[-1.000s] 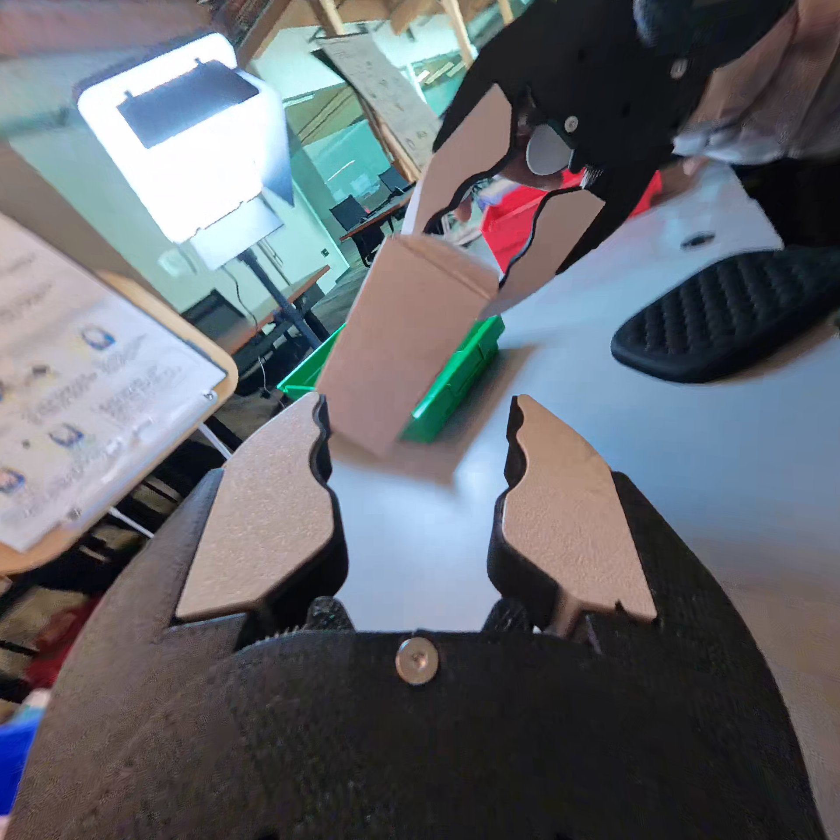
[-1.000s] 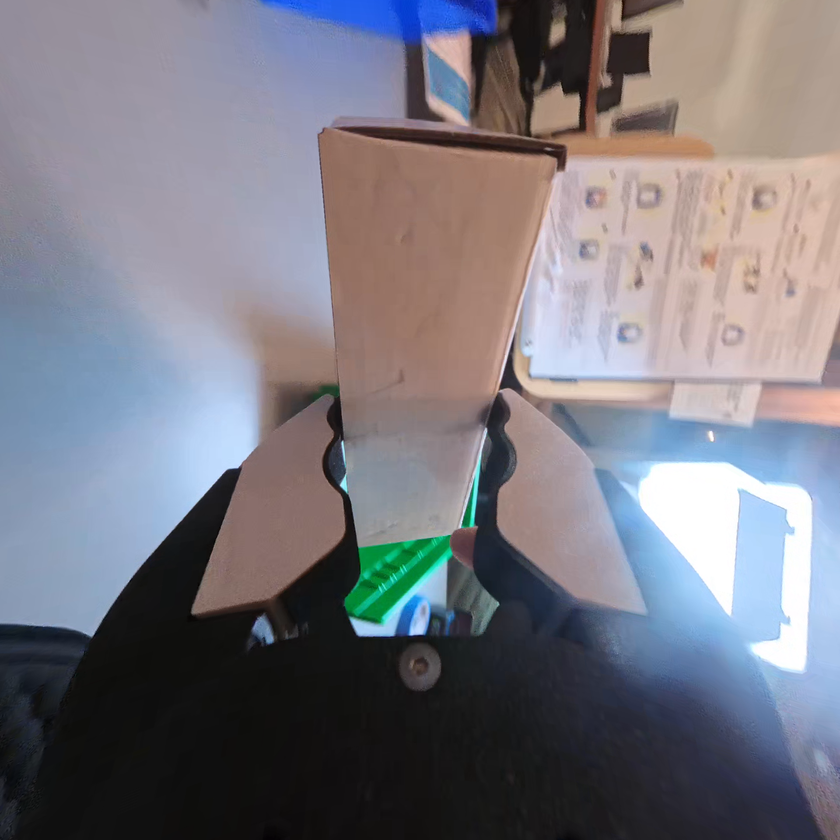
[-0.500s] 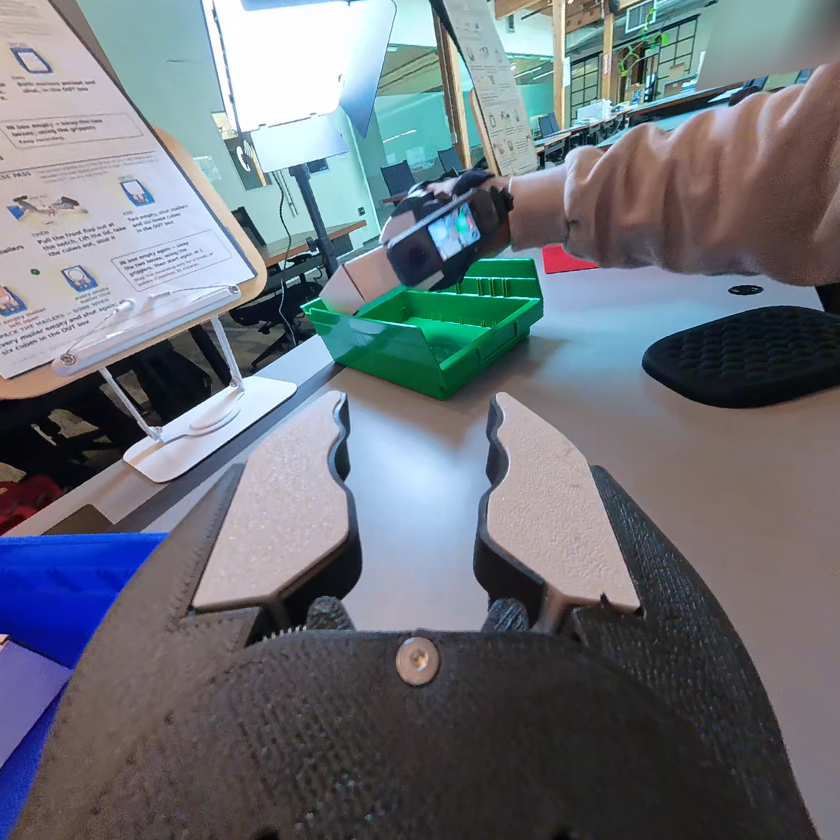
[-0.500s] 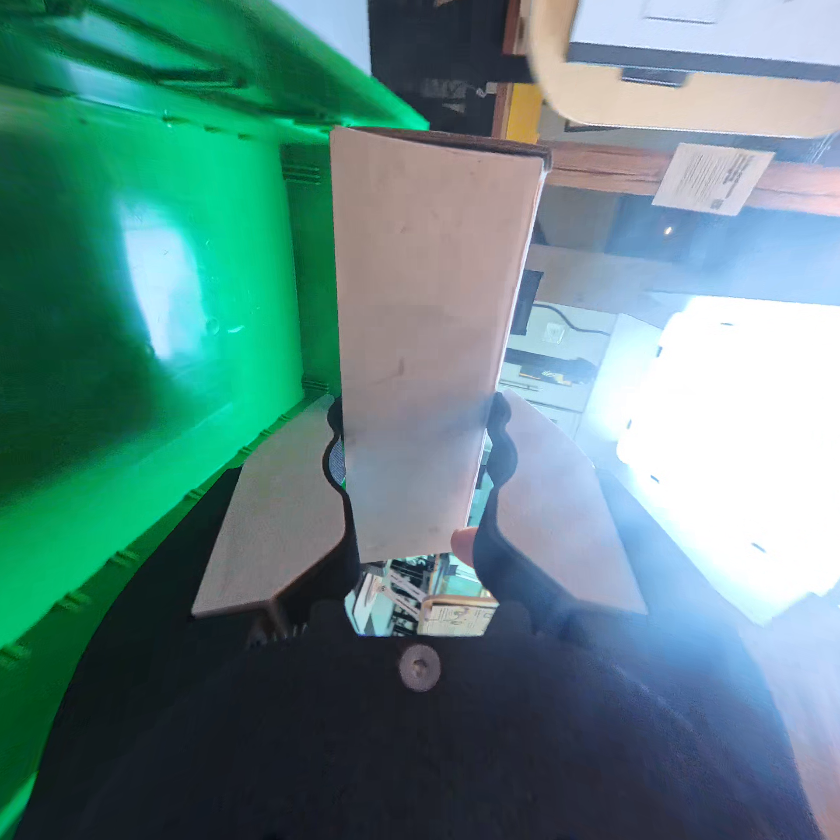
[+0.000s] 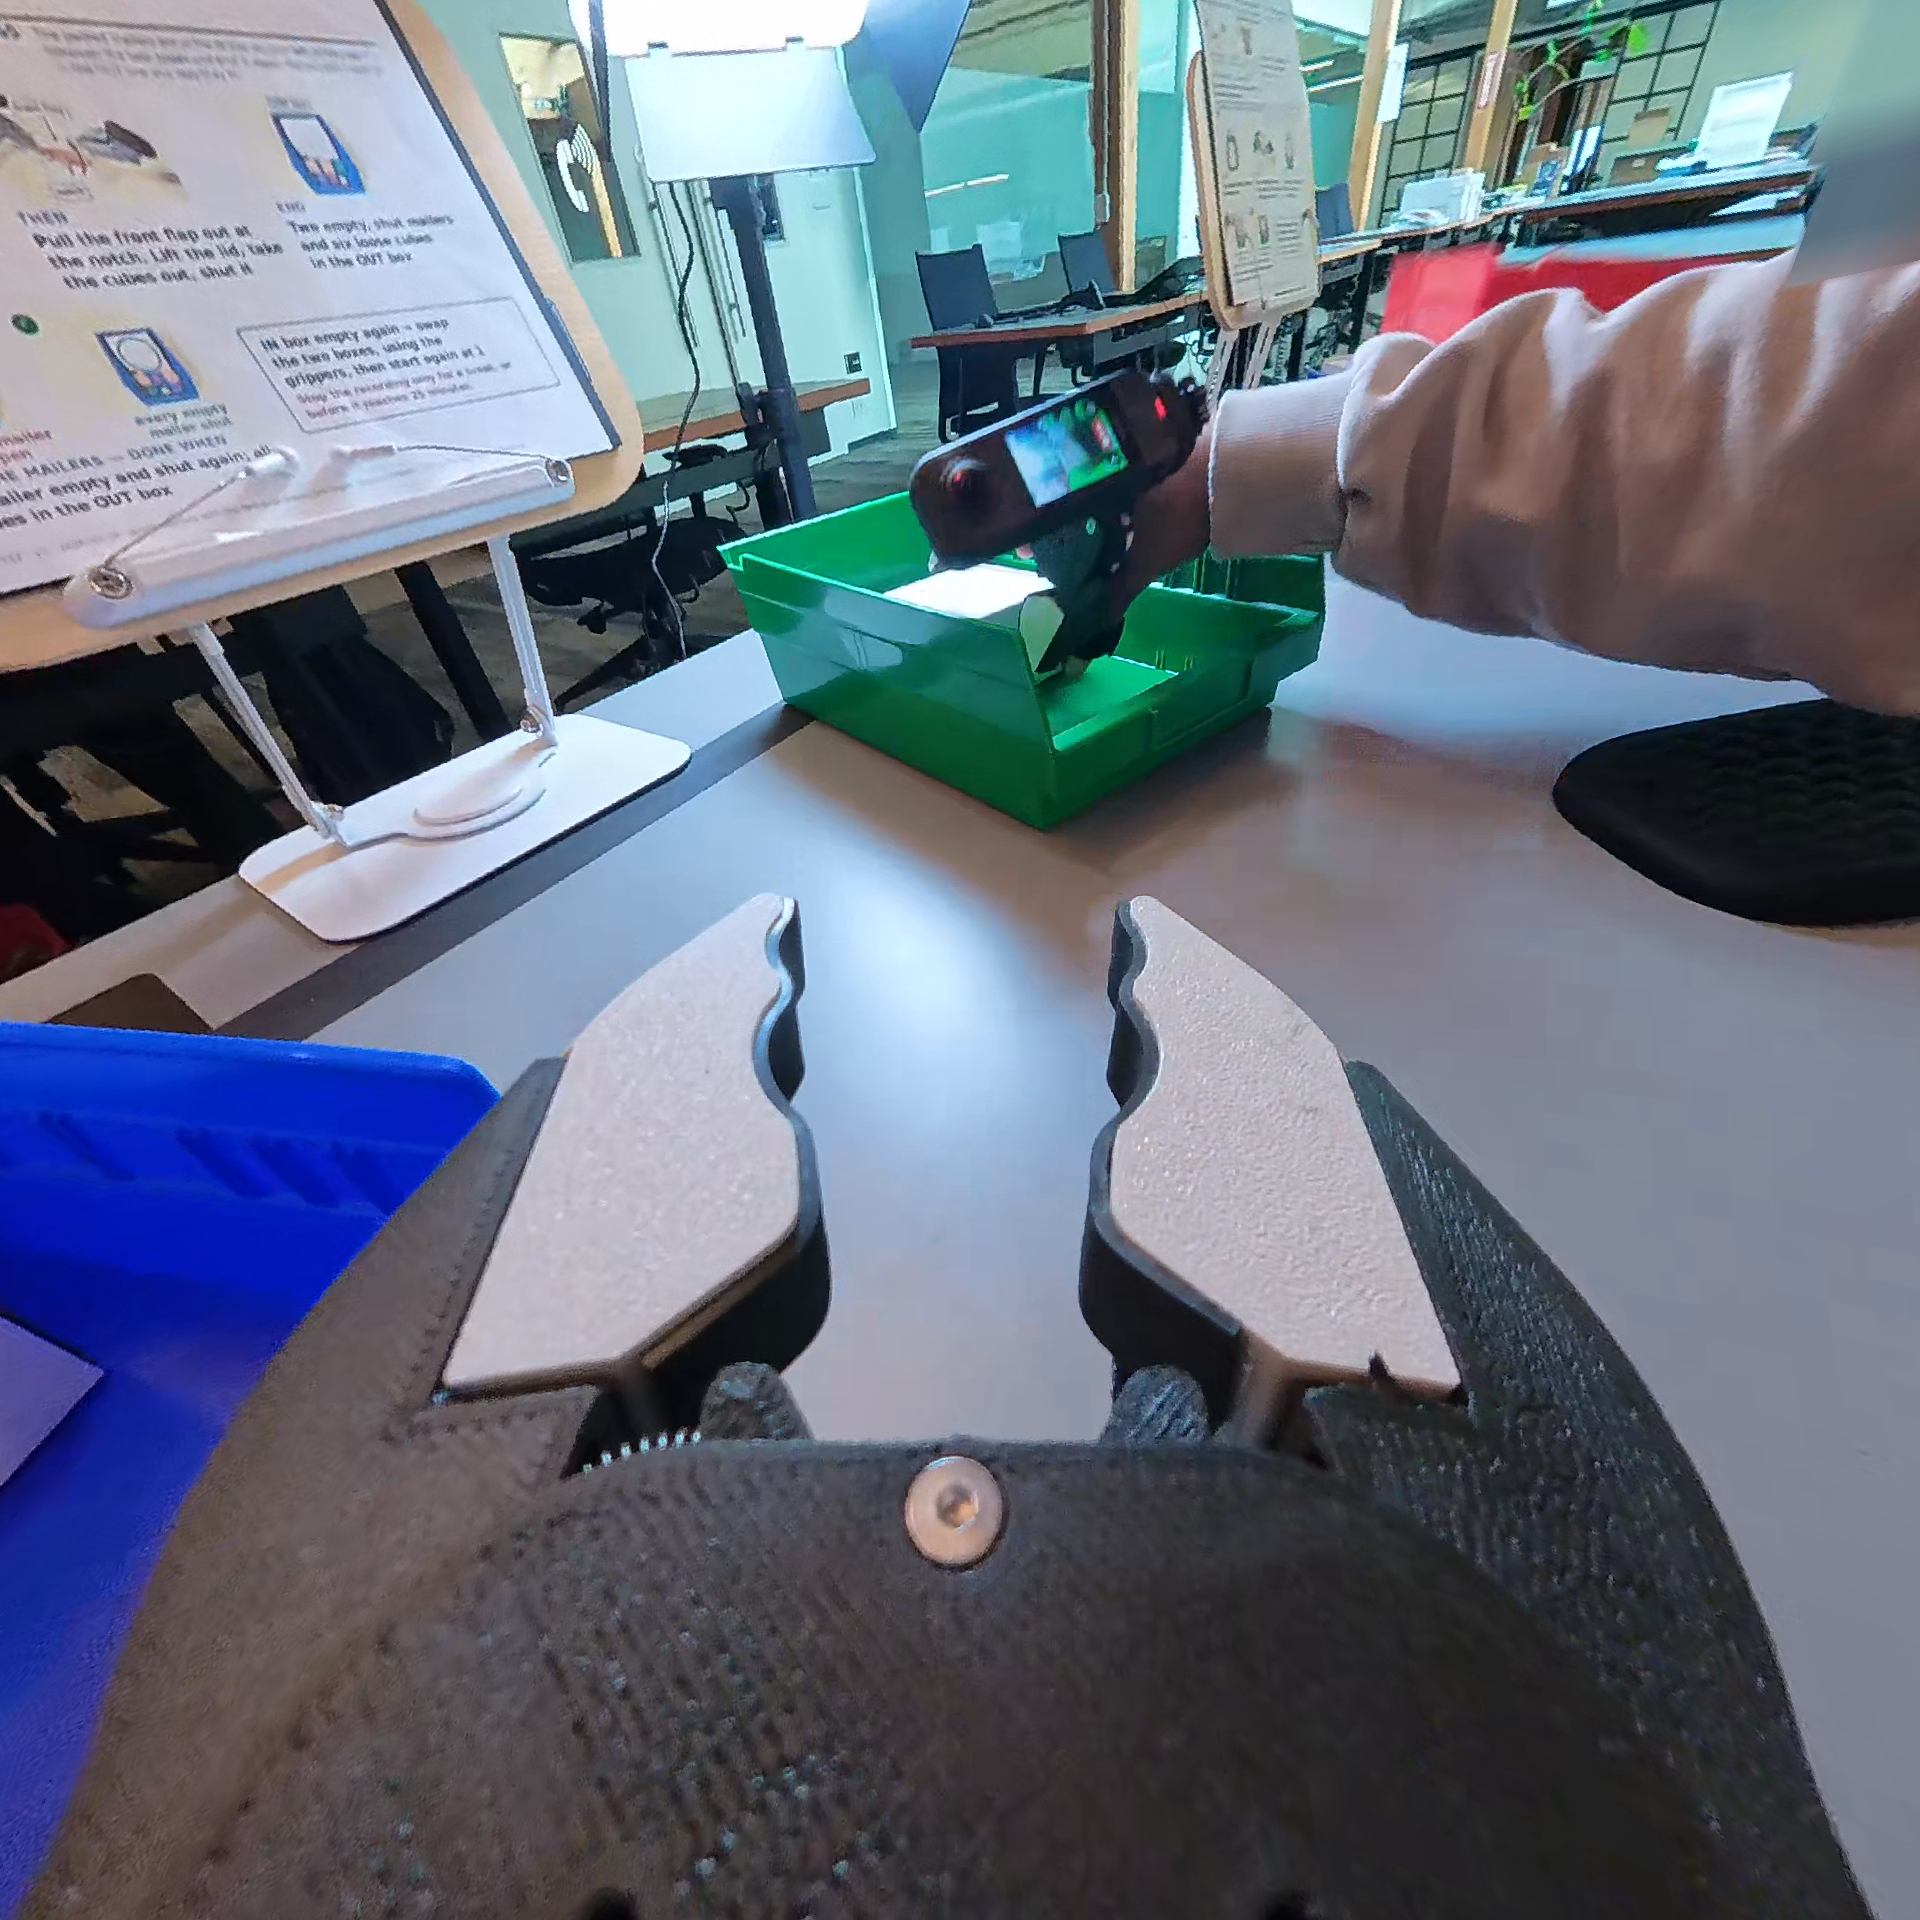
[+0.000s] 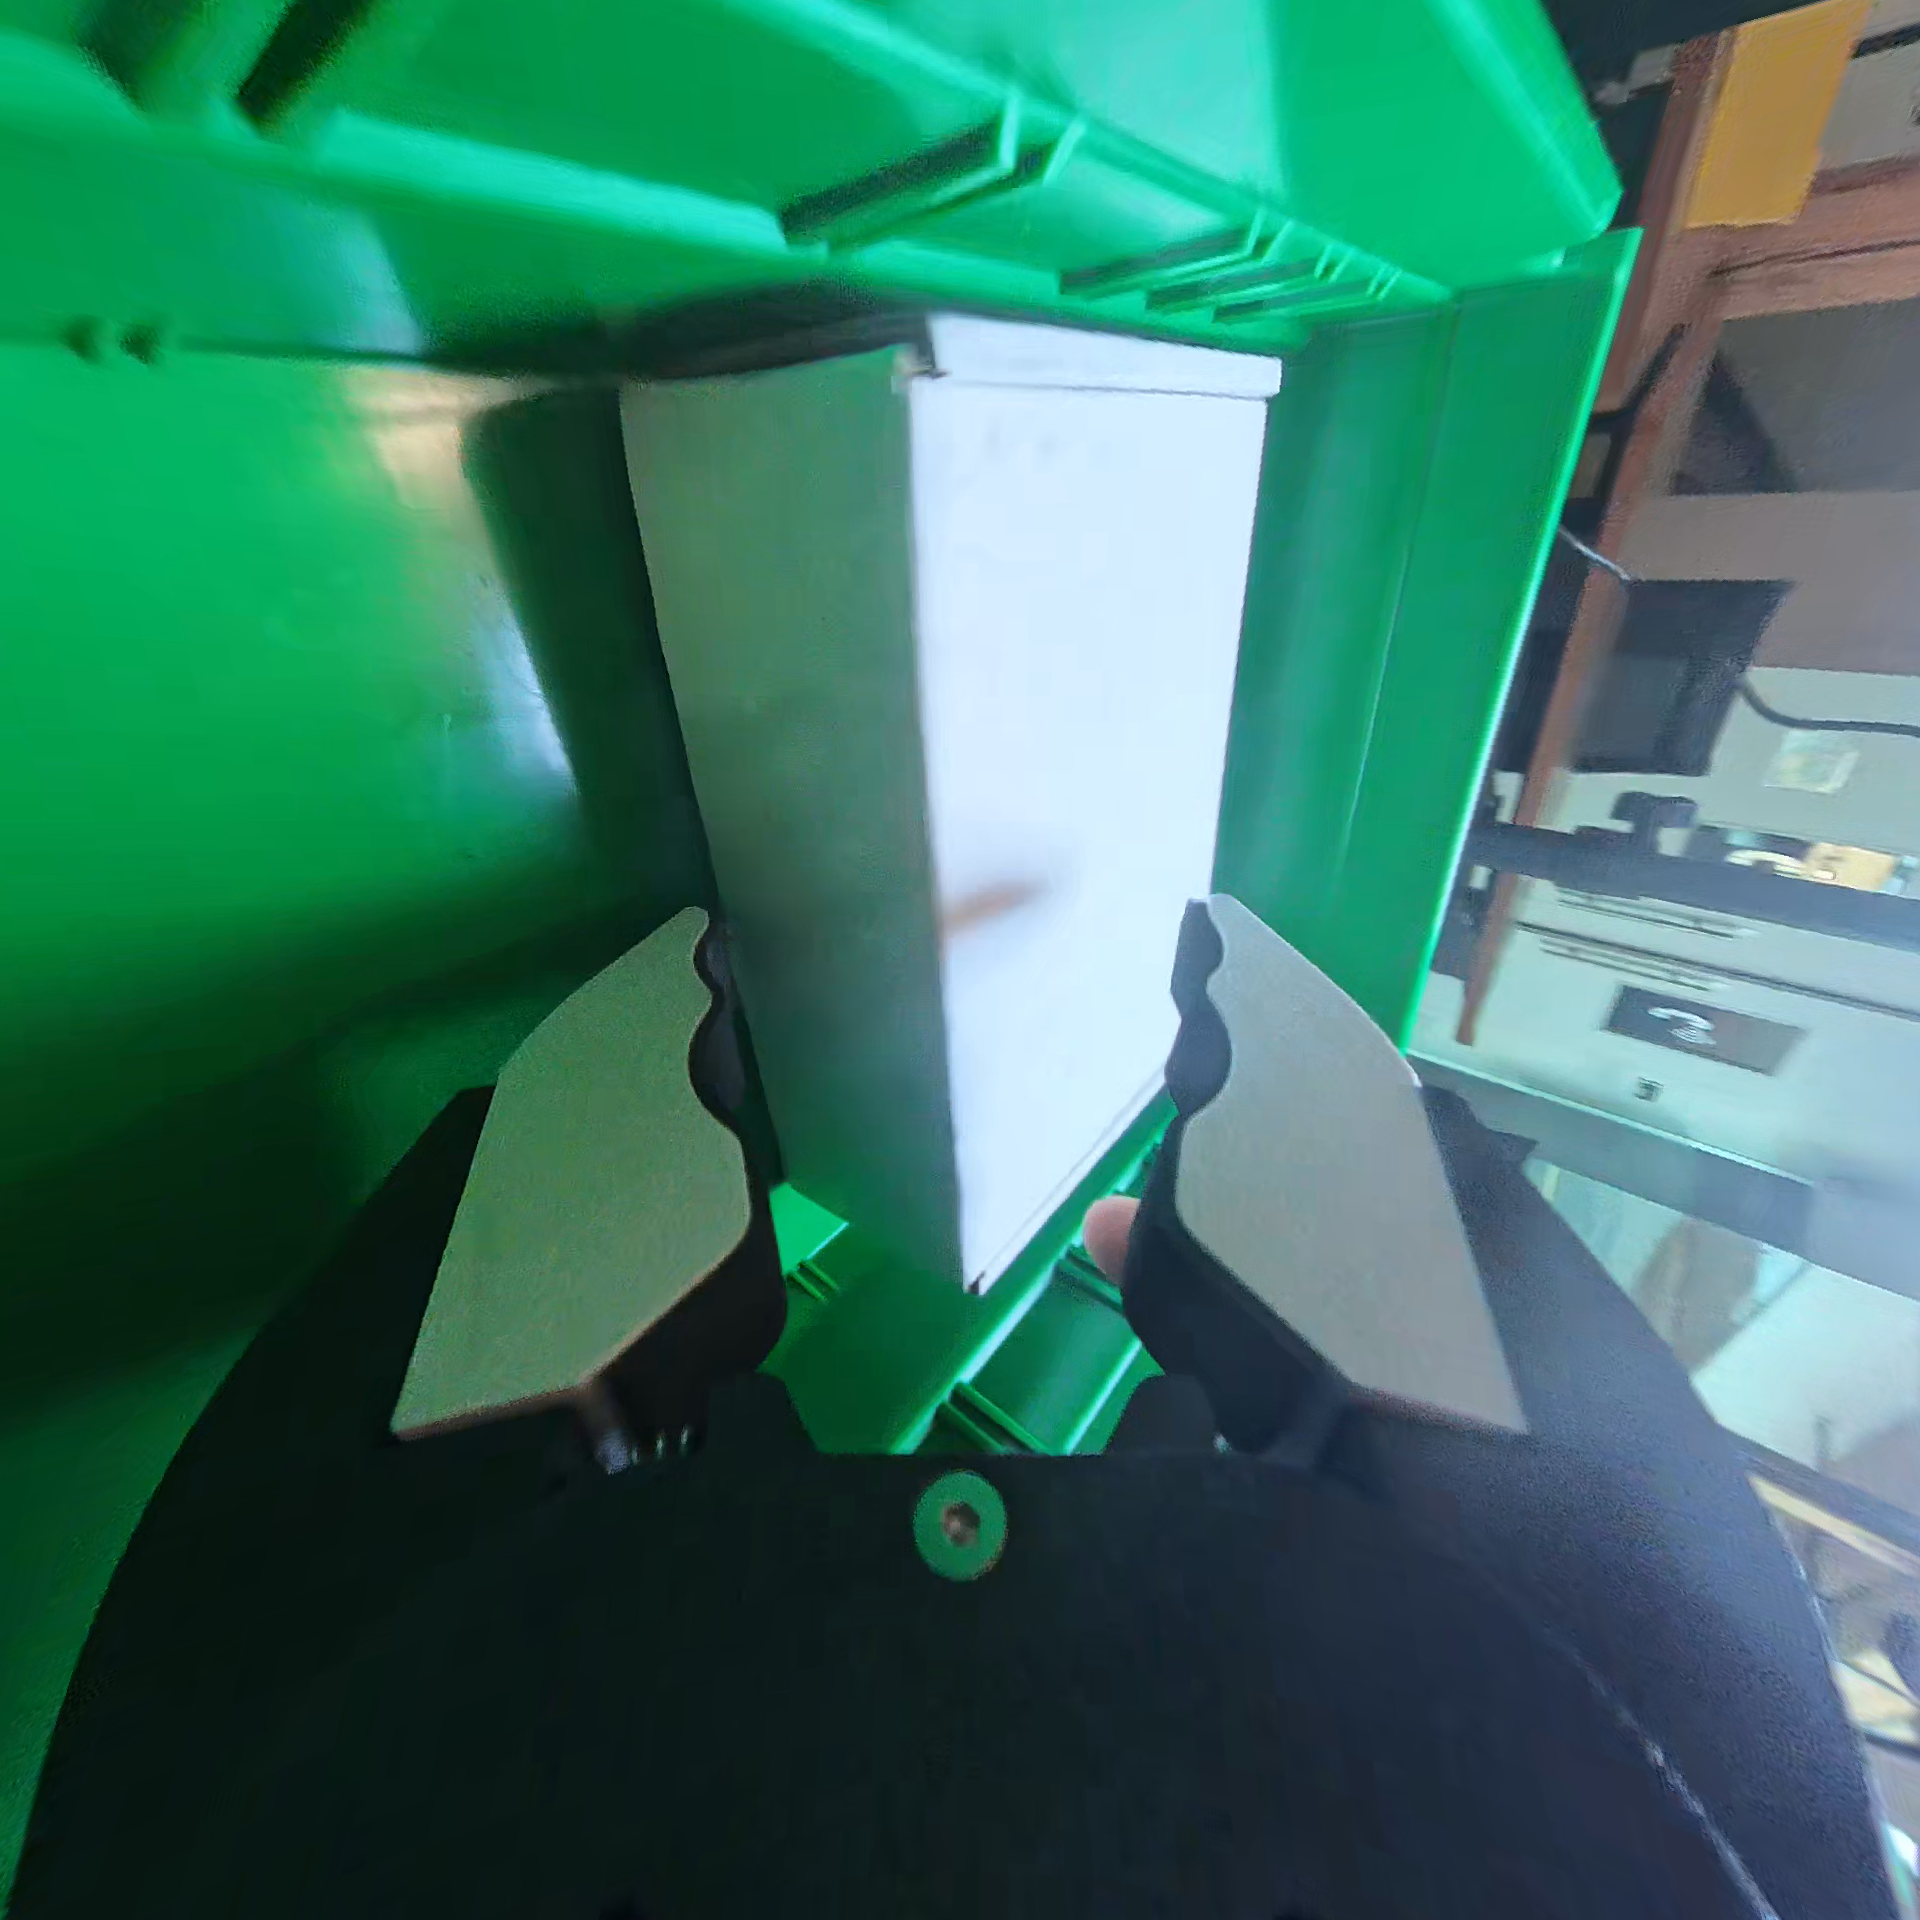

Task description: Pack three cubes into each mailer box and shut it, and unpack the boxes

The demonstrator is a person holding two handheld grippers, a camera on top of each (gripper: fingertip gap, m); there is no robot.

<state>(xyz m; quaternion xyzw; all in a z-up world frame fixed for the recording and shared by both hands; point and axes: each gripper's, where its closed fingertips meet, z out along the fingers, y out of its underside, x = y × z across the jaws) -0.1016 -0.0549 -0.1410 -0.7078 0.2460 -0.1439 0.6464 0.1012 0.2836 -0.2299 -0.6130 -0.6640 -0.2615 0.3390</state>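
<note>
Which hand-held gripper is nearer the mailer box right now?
Right. The right hand-held gripper is inside the green bin with its fingers on either side of the mailer box. The left hand-held gripper hangs open above the table, well short of the bin.

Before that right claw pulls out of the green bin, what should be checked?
1. Mailer box inside green bin: ok.
2. Right claw open: ok, jaws spread wide.
3. Box free of both fingers: cannot tell, its edges sit very close to them.
4. Box lid shut: cannot tell from these views.
5. Left claw open and empty, away from the bin: ok.
</note>
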